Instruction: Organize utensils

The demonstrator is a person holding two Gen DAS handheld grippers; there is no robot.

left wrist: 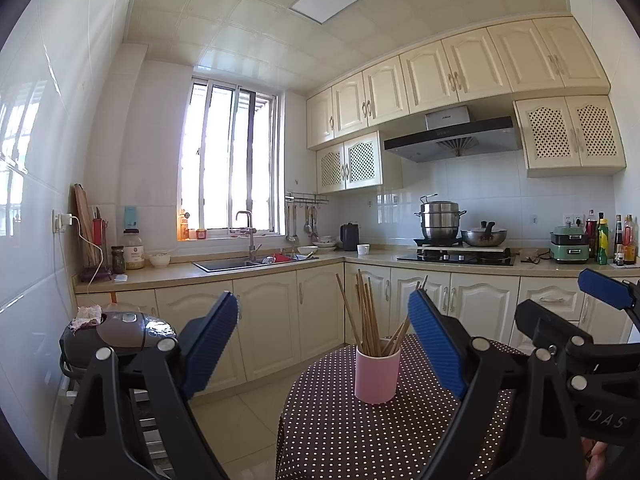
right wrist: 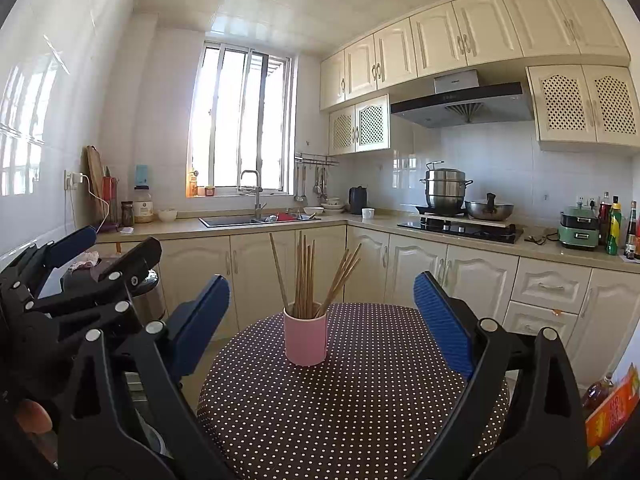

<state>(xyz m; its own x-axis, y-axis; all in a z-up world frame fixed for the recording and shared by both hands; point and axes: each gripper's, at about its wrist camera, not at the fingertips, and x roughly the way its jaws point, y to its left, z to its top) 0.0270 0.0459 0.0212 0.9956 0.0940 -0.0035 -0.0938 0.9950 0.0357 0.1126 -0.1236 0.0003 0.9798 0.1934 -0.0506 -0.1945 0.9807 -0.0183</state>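
Observation:
A pink cup [left wrist: 377, 374] [right wrist: 305, 336] stands upright on a round table [left wrist: 340, 432] [right wrist: 352, 400] covered by a brown polka-dot cloth. Several wooden chopsticks [left wrist: 366, 312] [right wrist: 306, 276] stand in it, fanned out. My left gripper [left wrist: 324, 344] is open, held back from the cup and above the table's near left side, with nothing between its blue pads. My right gripper [right wrist: 322, 320] is open too and empty, its fingers framing the cup from a distance. Each gripper shows at the edge of the other's view: the right gripper [left wrist: 568, 308], the left gripper [right wrist: 116, 244].
A dark rice cooker [left wrist: 120, 332] sits left of the table. Cream cabinets, a sink [left wrist: 240, 264] and a stove with steel pots [left wrist: 444, 220] line the far counter. Bottles [right wrist: 616, 228] stand at the right end. An orange packet [right wrist: 612, 408] lies beside the table's right side.

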